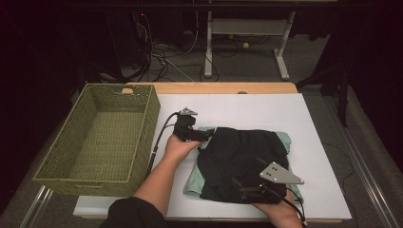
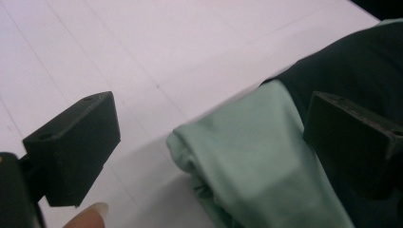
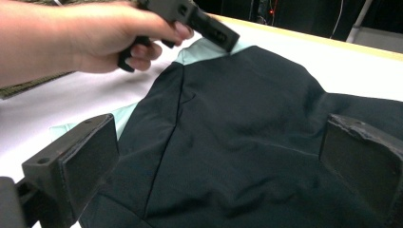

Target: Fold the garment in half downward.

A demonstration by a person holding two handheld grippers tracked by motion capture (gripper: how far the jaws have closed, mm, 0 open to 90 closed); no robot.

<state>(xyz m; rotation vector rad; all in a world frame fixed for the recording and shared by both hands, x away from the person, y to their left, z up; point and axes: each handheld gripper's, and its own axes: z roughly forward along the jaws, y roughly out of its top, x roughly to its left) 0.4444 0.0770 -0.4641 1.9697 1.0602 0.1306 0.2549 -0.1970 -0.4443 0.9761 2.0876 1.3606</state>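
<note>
So there's a dark, near-black folded cloth garment [image 1: 242, 159] lying on top of a mint-green folded cloth [image 1: 284, 138] in the middle of the white table sheet [image 1: 266, 107] (woven green basket [image 1: 102, 137] sits just left of it). Left gripper [image 1: 202, 135] is at the pile's far-left corner, jaws spread wide around the green fold. Right gripper [image 1: 240, 190] hangs over the near edge, also wide open, gripping nothing.

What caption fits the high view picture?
Two open grippers, left gripper and right gripper, reach a dark garment beside a basket.
</note>
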